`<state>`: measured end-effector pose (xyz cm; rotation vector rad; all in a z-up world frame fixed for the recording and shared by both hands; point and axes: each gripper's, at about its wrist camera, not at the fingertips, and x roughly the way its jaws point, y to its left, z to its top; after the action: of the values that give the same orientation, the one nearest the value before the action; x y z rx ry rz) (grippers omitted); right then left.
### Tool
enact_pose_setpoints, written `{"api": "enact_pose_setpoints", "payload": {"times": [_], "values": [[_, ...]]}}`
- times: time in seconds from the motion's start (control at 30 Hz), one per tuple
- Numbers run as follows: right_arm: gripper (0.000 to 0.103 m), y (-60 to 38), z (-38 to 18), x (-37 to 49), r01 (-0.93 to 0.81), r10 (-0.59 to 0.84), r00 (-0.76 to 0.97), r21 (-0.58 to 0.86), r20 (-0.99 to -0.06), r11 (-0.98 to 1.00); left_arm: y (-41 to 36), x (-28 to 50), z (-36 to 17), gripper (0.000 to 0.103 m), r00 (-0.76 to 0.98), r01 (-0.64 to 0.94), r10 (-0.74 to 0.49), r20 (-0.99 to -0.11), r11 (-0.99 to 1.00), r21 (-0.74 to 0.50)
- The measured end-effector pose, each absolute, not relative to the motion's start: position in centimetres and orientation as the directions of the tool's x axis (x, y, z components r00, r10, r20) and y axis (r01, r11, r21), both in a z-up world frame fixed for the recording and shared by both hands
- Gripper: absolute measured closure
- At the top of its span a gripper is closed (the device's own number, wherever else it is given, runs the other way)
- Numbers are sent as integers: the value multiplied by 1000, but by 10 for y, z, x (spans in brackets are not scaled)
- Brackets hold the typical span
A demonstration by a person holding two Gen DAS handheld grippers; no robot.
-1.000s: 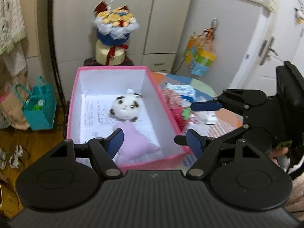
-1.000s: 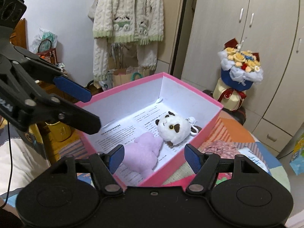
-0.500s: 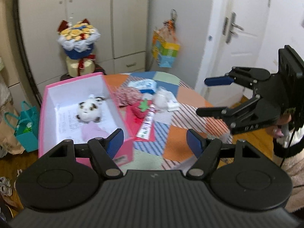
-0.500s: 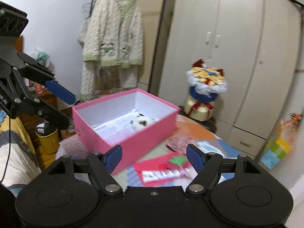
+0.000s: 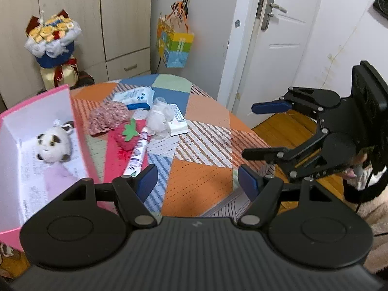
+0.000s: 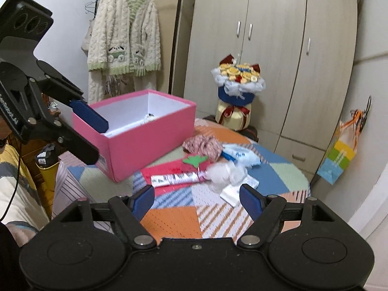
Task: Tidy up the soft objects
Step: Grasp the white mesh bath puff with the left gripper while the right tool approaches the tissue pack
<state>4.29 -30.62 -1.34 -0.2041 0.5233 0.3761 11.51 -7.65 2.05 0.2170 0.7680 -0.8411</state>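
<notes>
From the left wrist view, the left gripper [image 5: 196,181] stands wide open with nothing between its pads, over the near patchwork tablecloth [image 5: 201,184]; the pink box [image 5: 80,131] sits off its left finger, the panda plush [image 5: 52,146] and a pale purple plush [image 5: 57,178] already inside; ahead and slightly left lie the strawberry plush [image 5: 127,137], a floral fabric bundle [image 5: 109,117] and a white fluffy toy [image 5: 157,121]; the right gripper [image 5: 264,131] hangs empty off to the right

From the right wrist view, the right gripper [image 6: 197,202] has just been spreading its jaws, nothing between them; the white fluffy toy [image 6: 222,173] lies straight ahead just beyond the fingertips, the tube [image 6: 178,177] touching it on the left; best to come down centred on the fluff, clear of the tube and card, and close gently before carrying it left to the pink box [image 6: 143,135]
</notes>
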Motion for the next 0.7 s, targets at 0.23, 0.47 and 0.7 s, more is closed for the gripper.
{"api": "enact_pose_setpoints", "payload": {"times": [0.23, 0.47, 0.7], "values": [[22, -316, -45, 78, -382, 269, 789, -98, -552, 919, -103, 139, -10, 32, 510, 712, -568, -646, 700, -53], [22, -319, -79, 129, -337, 234, 789, -82, -567, 938, -135, 182, -30, 32, 536, 648, -587, -607, 747, -150], [22, -311, -103, 175, -297, 190, 789, -92, -584, 951, -170, 226, -54, 32, 616, 573, -515, -596, 812, -108]]}}
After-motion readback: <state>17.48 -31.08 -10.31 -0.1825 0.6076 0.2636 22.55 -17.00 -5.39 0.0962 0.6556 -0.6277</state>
